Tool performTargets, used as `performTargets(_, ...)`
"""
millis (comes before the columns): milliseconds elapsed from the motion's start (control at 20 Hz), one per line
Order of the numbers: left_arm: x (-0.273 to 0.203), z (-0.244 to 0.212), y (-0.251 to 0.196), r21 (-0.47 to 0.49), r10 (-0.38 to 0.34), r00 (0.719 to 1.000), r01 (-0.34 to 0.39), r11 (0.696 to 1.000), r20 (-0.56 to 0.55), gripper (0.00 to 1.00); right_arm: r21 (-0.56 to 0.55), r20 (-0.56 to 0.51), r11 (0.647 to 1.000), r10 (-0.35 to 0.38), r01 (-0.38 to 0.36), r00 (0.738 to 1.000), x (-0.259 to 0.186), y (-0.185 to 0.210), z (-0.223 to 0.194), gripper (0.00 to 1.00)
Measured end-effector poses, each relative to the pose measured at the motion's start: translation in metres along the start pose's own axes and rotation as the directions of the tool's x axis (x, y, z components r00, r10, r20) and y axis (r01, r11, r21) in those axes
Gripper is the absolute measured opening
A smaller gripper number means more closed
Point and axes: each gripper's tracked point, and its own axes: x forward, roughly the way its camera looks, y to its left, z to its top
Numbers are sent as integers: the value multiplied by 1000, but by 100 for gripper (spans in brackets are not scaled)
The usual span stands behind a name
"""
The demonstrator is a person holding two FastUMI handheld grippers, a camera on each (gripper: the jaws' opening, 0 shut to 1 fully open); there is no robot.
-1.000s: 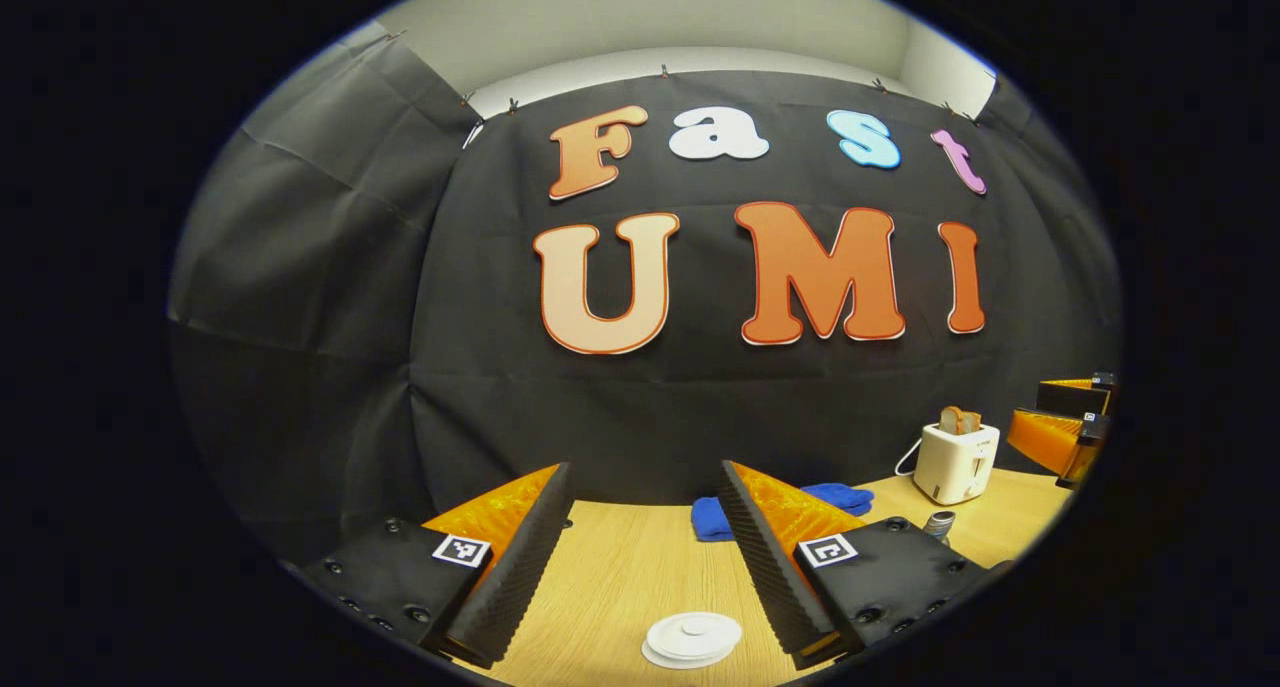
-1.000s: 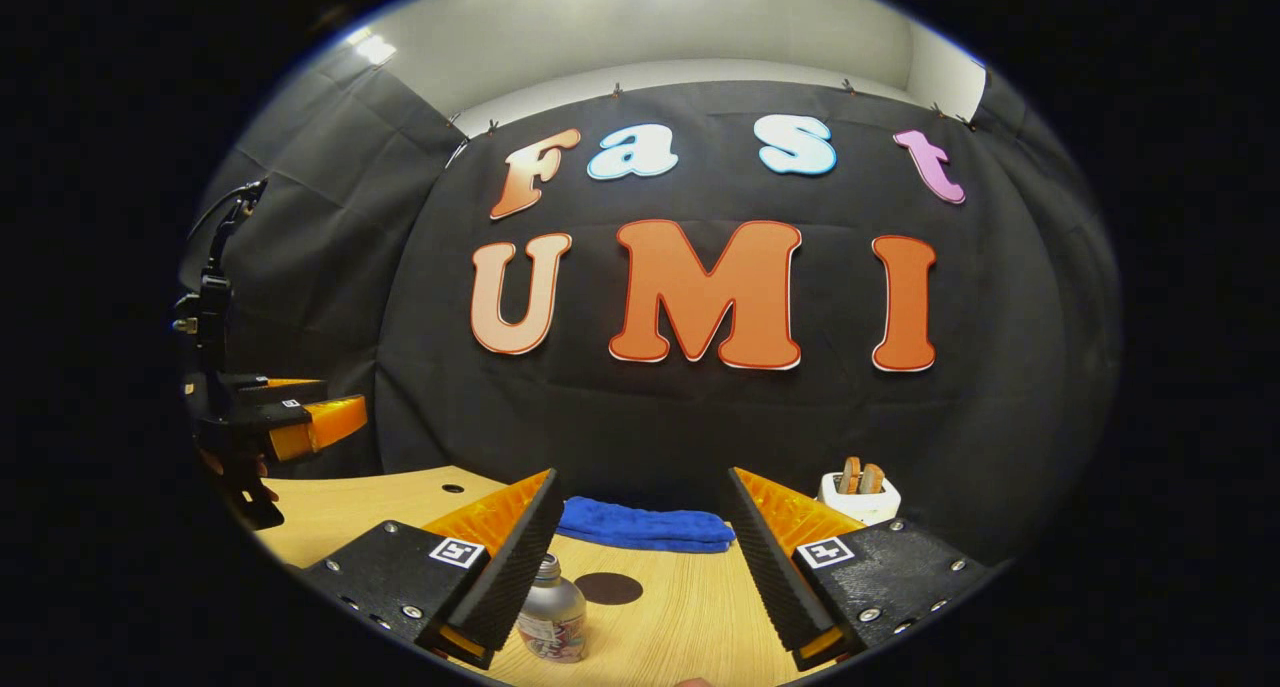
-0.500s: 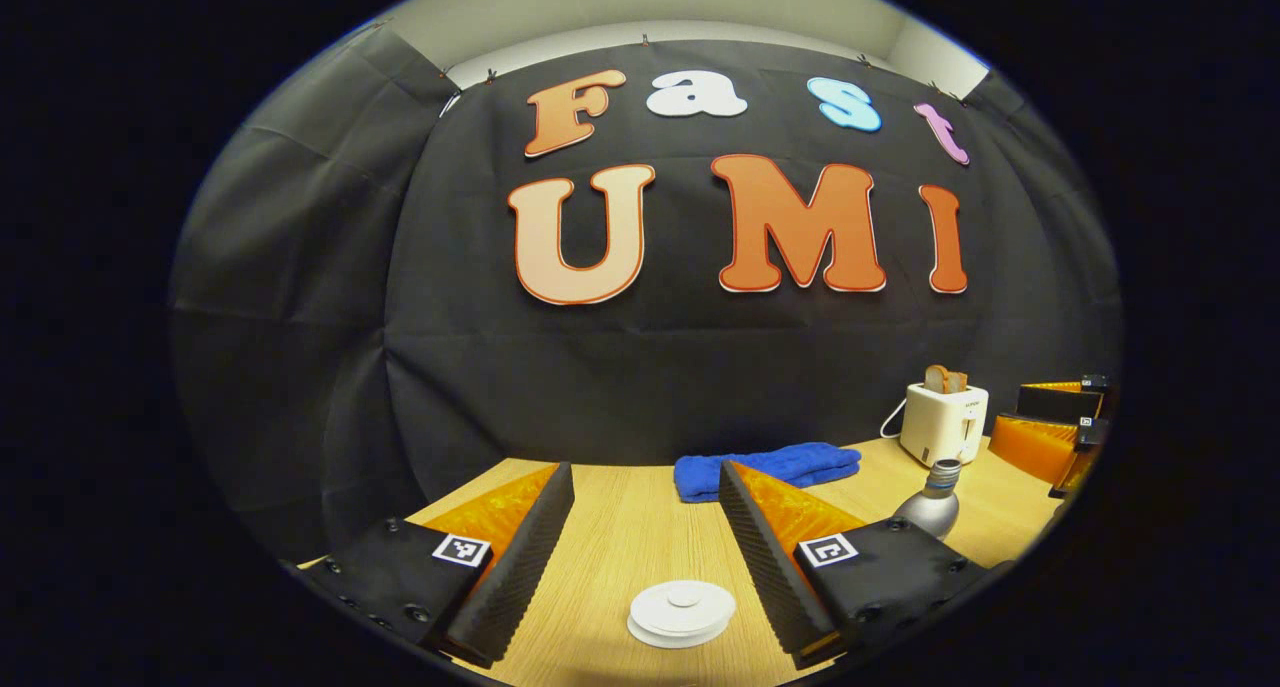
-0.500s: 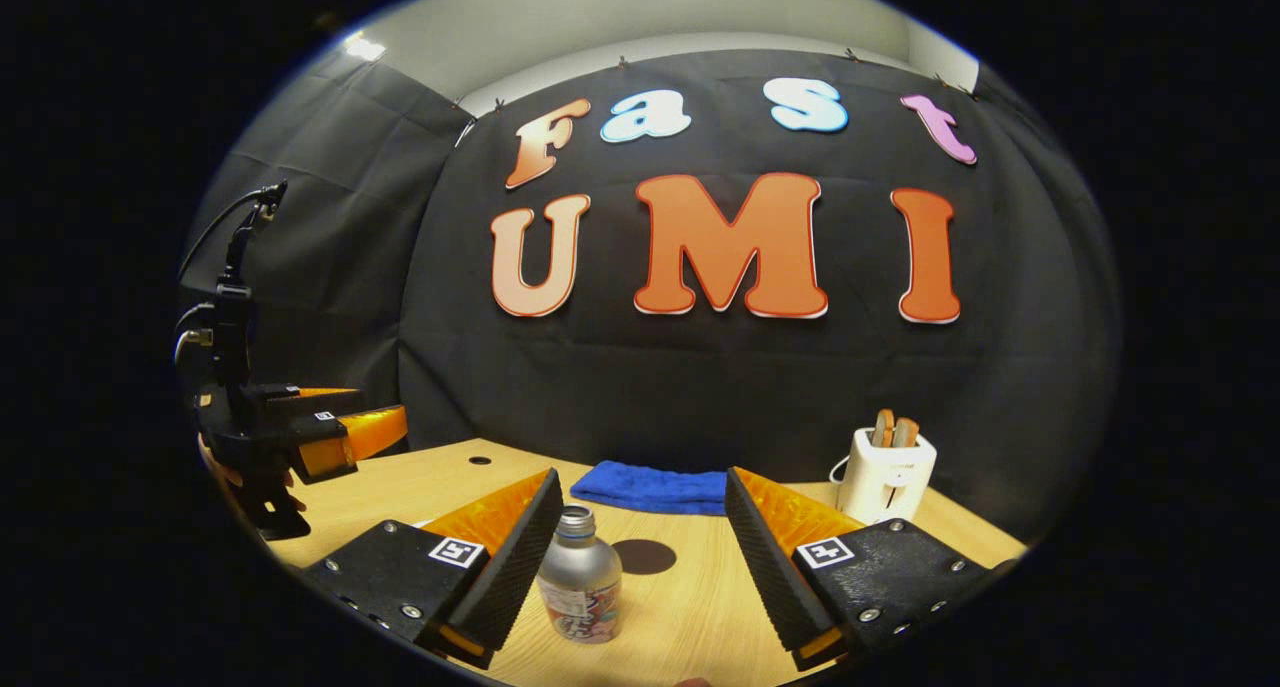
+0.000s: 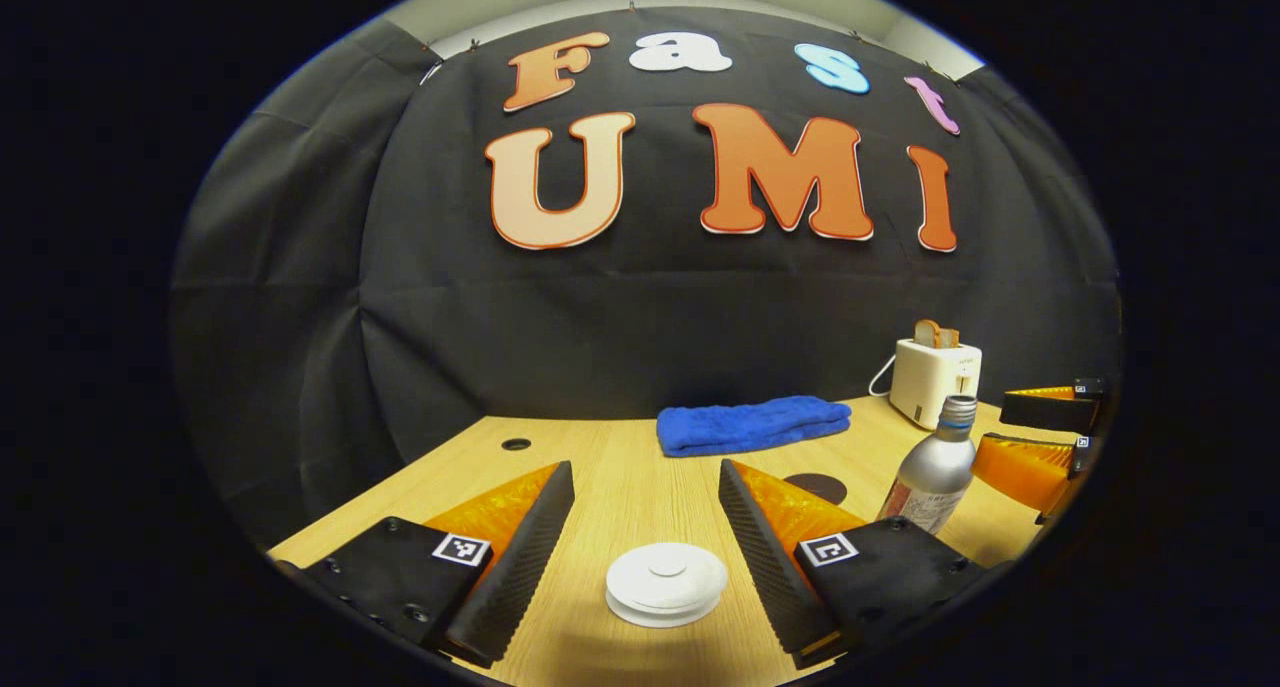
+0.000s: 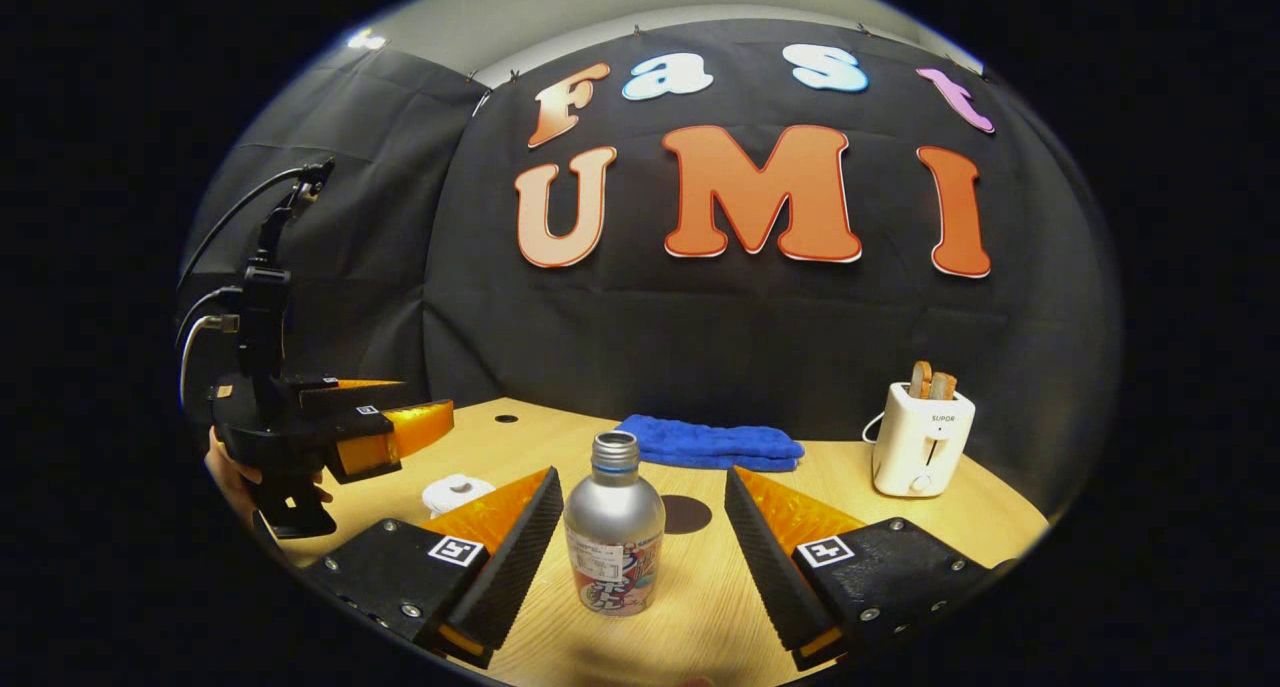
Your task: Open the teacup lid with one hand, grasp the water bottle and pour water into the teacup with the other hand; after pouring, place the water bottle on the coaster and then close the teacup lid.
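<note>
Between my left gripper (image 5: 645, 517) fingers, spread wide, I see the white teacup lid (image 5: 666, 584) low on the wood table (image 5: 620, 467), untouched. R gripper (image 6: 640, 522) also wide, water bottle (image 6: 613, 527) upright between fingers, no contact. Dark coaster (image 6: 686, 514) just behind bottle, blue towel (image 6: 710, 442) and toaster (image 6: 918, 450) near the black wall

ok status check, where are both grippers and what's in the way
Left gripper open, over lidded teacup. Right gripper open, straddling water bottle, not touching. Coaster bare behind the bottle.
</note>
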Motion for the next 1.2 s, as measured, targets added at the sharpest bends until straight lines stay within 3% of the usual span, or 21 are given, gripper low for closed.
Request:
performTargets(450,20,-50,-7,10,-26,990,27,1000,-139,94,-4,-110,999,31,-32,993,17,8,-43,98)
performTargets(550,24,-59,-9,20,-29,986,33,999,-162,97,-4,-133,999,39,-40,990,19,10,-51,98)
performTargets(700,27,-71,-11,34,-31,979,39,999,-199,87,27,-162,998,66,-62,985,23,16,-59,98)
performTargets(850,31,-79,-12,43,-23,975,34,999,-223,85,43,-193,997,77,-70,978,26,18,-69,98)
performTargets(900,31,-82,-10,55,-12,973,25,998,-229,82,46,-201,996,78,-71,976,26,18,-72,98)
performTargets(950,31,-85,-11,63,-8,972,24,998,-235,71,50,-209,996,80,-71,975,27,18,-74,98)
performTargets(1000,33,-86,-12,61,-13,972,28,998,-236,76,54,-220,996,79,-69,972,29,17,-77,98)
performTargets(1100,33,-85,-12,59,-11,971,25,998,-237,69,78,-240,994,89,-73,967,30,18,-82,97)
performTargets(1150,33,-85,-12,61,-7,972,22,998,-235,73,94,-250,993,96,-74,963,32,19,-84,97)
performTargets(1200,35,-83,-12,56,-6,974,19,998,-227,65,108,-261,991,101,-75,960,32,20,-88,96)
